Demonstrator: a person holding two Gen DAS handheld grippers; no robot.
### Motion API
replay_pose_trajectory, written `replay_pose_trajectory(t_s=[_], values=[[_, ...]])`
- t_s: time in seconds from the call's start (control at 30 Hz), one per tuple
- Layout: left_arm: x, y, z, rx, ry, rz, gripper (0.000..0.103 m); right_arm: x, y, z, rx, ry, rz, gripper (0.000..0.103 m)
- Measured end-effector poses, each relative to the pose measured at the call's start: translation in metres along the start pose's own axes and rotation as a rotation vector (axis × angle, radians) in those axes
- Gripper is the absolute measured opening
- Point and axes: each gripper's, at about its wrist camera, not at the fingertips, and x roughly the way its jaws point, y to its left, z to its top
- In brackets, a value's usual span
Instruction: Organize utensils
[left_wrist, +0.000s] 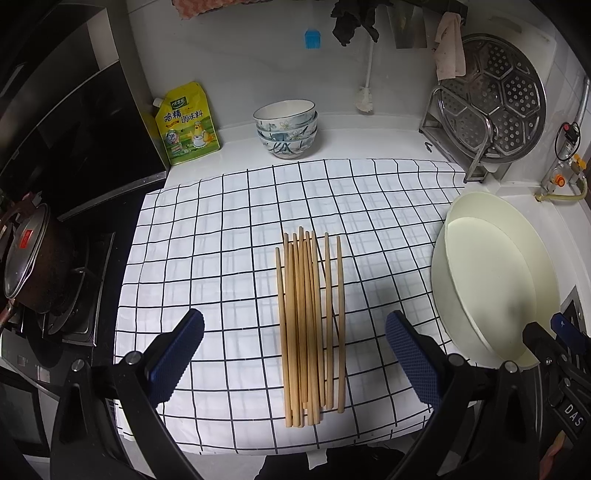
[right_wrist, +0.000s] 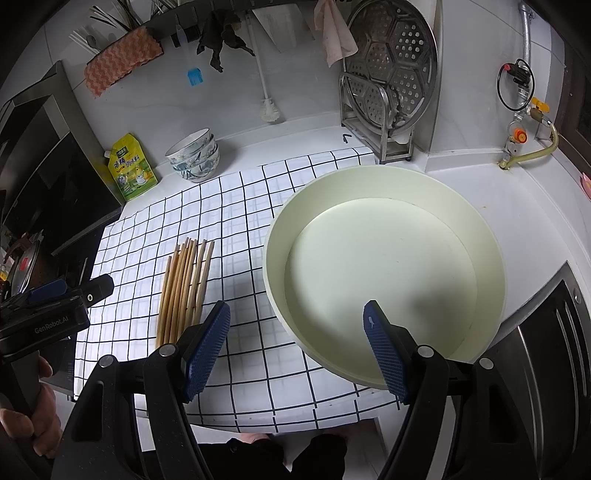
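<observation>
**Both grippers open above checked cloth; chopsticks loose, basin empty**

Left gripper (left_wrist: 295, 349) was held wide open with nothing between its blue pads; it hovered low over the checked cloth (left_wrist: 207, 236). The bundle of wooden chopsticks (left_wrist: 308, 325) lay on the cloth directly ahead of it, between the lines of its two fingers, tips pointing away, two sticks set slightly apart on the right side of the bundle. Whether any pad touched the cloth could not be judged from the wrist view.

Right gripper (right_wrist: 297, 349) was likewise spread wide and held nothing. Its right finger (right_wrist: 384, 350) overlapped the near rim of the cream round basin (right_wrist: 491, 258), which sat ahead and to its right, partly on the cloth. The chopsticks (right_wrist: 184, 288) lay ahead-left of this gripper, just beside its left finger.

Farther ahead: stacked patterned bowls (left_wrist: 286, 127), a yellow seasoning pouch (left_wrist: 186, 123), and a perforated steamer tray (right_wrist: 393, 62) in a metal rack.
</observation>
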Motion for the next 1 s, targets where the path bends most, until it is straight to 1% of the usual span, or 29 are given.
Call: replay_pose_trajectory(t_s=[0.57,0.7,0.9,1.0], values=[[-0.002,0.002,-0.001,0.0,-0.008,0.004,0.097,-0.001,-0.001,0.004,-0.004,-0.004,0.002,0.071],[-0.003,0.003,-0.002,-0.001,-0.012,0.006,0.097,0.0,0.004,0.002,-0.006,-0.005,0.002,0.071],[-0.003,0.01,-0.003,-0.012,-0.01,0.006,0.097,-0.001,0.008,0.001,-0.014,-0.009,0.008,0.071],[0.0,0.019,-0.006,-0.031,-0.013,0.02,0.097,-0.001,0.012,-0.002,-0.024,-0.013,0.026,0.071]])
